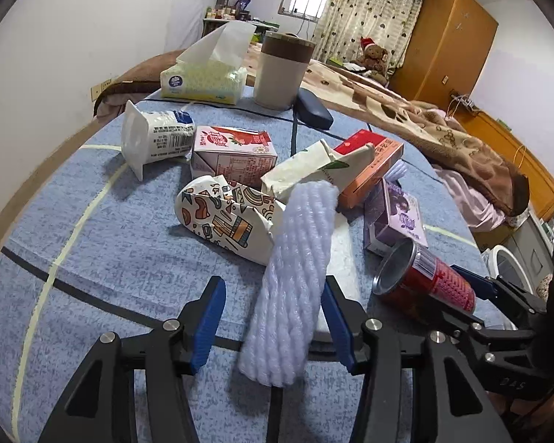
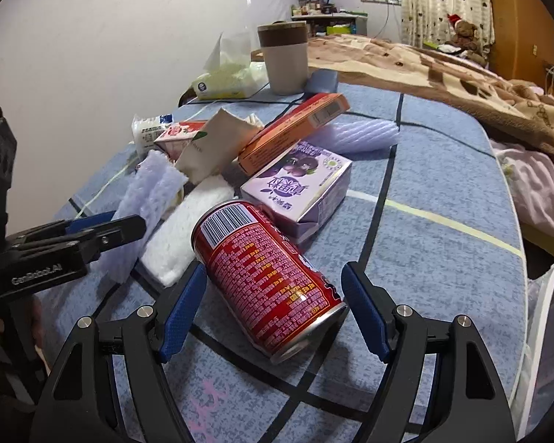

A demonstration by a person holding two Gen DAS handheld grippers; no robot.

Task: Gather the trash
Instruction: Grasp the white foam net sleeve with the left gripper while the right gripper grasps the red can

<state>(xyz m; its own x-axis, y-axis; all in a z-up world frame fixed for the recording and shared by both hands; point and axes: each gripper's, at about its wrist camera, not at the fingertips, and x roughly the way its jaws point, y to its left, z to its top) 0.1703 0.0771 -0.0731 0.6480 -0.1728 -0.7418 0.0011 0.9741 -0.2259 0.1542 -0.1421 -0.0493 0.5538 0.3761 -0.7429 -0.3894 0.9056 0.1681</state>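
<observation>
Trash lies piled on a blue table (image 1: 92,258). My left gripper (image 1: 273,325) is open, its jaws on both sides of a white foam sleeve (image 1: 295,280) that leans on the pile; the sleeve also shows in the right wrist view (image 2: 147,199). My right gripper (image 2: 273,310) is open around a red can (image 2: 269,277) lying on its side, also seen in the left wrist view (image 1: 424,280). Nearby lie a patterned paper cup (image 1: 221,217), a yogurt cup (image 1: 155,136), a strawberry milk carton (image 1: 232,158), an orange box (image 2: 291,125) and a purple carton (image 2: 299,184).
A tissue box (image 1: 203,77), a beige tumbler (image 1: 280,70) and a dark case (image 1: 314,107) stand at the table's far end. A bed with a brown blanket (image 2: 443,70) lies to the right. A white mesh bin (image 2: 546,332) stands at the table's right edge.
</observation>
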